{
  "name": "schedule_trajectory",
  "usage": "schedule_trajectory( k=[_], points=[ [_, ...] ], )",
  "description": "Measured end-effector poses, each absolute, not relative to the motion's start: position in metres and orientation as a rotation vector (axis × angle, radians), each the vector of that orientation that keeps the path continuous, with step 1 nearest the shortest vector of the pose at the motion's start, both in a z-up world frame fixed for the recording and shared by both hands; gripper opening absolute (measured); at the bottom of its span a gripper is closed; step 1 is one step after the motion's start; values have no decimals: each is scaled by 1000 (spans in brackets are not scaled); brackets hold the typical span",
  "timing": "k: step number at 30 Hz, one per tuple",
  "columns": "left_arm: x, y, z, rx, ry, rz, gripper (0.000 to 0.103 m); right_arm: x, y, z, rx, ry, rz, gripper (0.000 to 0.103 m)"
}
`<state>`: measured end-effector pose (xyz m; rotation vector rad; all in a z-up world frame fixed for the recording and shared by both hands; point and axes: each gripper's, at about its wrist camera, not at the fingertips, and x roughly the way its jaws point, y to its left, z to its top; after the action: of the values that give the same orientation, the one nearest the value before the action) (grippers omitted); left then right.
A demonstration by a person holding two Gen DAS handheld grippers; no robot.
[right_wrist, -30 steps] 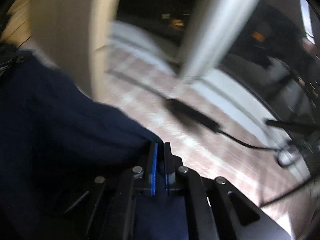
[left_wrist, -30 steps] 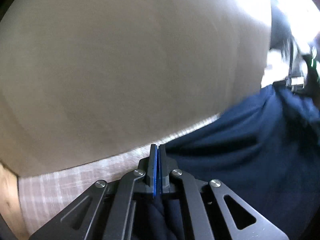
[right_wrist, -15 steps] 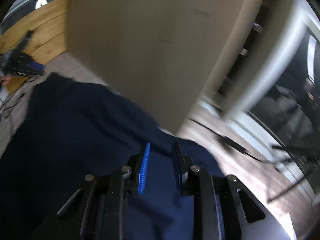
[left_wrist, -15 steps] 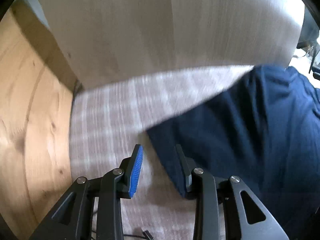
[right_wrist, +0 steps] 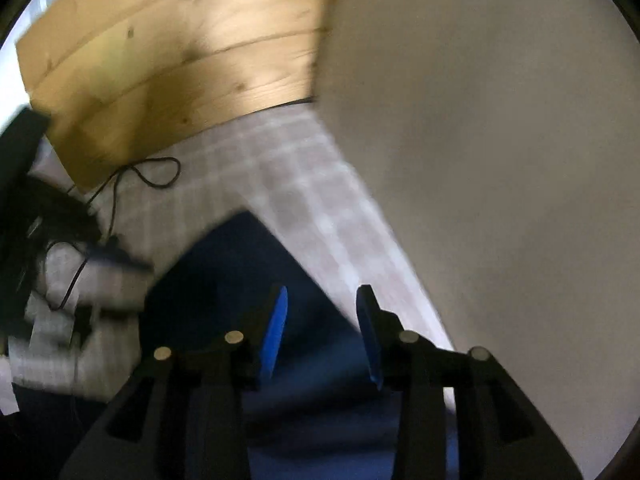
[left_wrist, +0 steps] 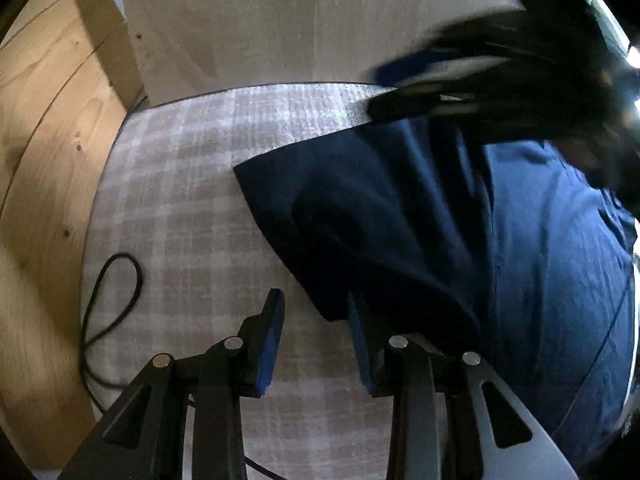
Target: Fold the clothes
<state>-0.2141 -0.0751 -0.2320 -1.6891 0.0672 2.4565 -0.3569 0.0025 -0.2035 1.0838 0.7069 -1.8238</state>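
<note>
Navy garment (left_wrist: pixel 420 220): spread flat on checked cloth (left_wrist: pixel 180 208) for folding, one corner at 10 o'clock; left claw (left_wrist: pixel 316 344) released, empty, at its 6 o'clock edge; right claw (right_wrist: pixel 322 332) released, empty, above it; black cable (left_wrist: pixel 108 304) at 8 o'clock.

Plaid cloth surface (left_wrist: pixel 192 216) under my tongs — navy garment (left_wrist: pixel 400 216) lies ahead-right on it, black cable loop (left_wrist: pixel 116 300) off left.
</note>
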Motion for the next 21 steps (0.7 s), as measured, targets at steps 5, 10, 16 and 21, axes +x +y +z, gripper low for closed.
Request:
schedule_trajectory(
  k=[5, 10, 16, 21],
  points=[
    [-187, -83, -225, -1677, -25, 2490, 31, -359, -37, -226, 1105, 778, -1679, 40],
    [-194, -74, -230, -1682, -90, 2449, 31, -362, -45, -232, 1121, 791, -1643, 58],
    [-189, -51, -236, -1643, -42, 2446, 31, -345, -41, -228, 1114, 837, -1584, 3],
    [-191, -52, -235, -1615, -104, 2466, 5, -340, -28, -216, 1066, 837, -1629, 2]
  ],
)
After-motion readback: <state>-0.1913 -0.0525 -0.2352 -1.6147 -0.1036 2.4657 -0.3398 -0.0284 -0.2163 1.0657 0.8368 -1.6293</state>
